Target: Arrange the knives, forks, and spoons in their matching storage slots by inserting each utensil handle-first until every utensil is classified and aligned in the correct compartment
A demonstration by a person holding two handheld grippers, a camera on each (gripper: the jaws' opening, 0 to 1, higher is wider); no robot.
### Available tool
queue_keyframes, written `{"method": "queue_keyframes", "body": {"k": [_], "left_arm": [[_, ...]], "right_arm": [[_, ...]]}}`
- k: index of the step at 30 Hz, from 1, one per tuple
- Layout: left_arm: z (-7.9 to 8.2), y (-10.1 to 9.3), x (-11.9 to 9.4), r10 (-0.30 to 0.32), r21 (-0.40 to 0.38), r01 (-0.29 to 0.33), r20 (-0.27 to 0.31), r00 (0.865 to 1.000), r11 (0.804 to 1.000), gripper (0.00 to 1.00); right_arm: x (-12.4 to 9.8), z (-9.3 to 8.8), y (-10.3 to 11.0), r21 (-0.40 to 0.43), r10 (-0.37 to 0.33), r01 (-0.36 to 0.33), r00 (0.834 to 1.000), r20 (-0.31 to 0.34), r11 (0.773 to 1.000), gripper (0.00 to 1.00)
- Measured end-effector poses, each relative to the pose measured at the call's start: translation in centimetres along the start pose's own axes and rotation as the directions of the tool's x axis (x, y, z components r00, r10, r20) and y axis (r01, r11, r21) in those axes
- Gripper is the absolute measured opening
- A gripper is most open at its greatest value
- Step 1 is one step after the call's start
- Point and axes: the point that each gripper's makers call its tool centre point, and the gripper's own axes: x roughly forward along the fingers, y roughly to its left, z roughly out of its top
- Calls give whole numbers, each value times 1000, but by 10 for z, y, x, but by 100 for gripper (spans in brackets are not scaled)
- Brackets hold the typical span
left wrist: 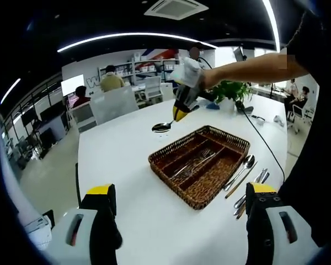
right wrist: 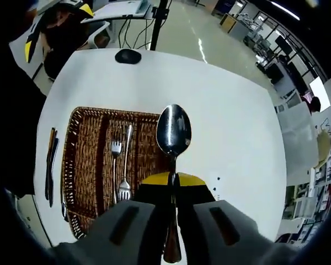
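Right gripper (right wrist: 171, 185): jaws clamped on a spoon (right wrist: 173, 132) by its handle, bowl pointing forward and away from the jaws; in the left gripper view this gripper (left wrist: 180, 112) hangs in the air above the far part of the desk, spoon (left wrist: 161, 127) bowl sticking out to its left, a person's hand (left wrist: 188, 72) holding it.
Left gripper (left wrist: 179, 193): jaws spread wide with nothing between them, raised over the near edge of the desk.
Desk (left wrist: 127, 165): white and round-edged.
Wicker tray (left wrist: 231, 141): brown, with long compartments, set on the desk between the two grippers.
Forks (right wrist: 120, 165): two lying side by side in a middle compartment of the tray (right wrist: 85, 160), heads toward the near end in the right gripper view.
Loose utensils (left wrist: 244, 172): several pieces, among them a spoon, lie on the desk just beside the tray's right side; which kinds the others are I cannot tell.
Spoon position: in the right gripper view its bowl hangs over the tray's edge, beside the forks' compartment, apart from the tray.
Background: office chairs, shelves and a potted plant (left wrist: 231, 91) beyond the desk.
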Motion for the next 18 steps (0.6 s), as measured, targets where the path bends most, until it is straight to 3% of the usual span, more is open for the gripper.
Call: {"method": "queue_keyframes", "body": {"k": [18], "left_arm": [[-6,11,7,-9,-7,8,-14,1000,1000,99]], "right_arm": [[32,-10,8,8,17,-17,1000,-2,1000,0]]}}
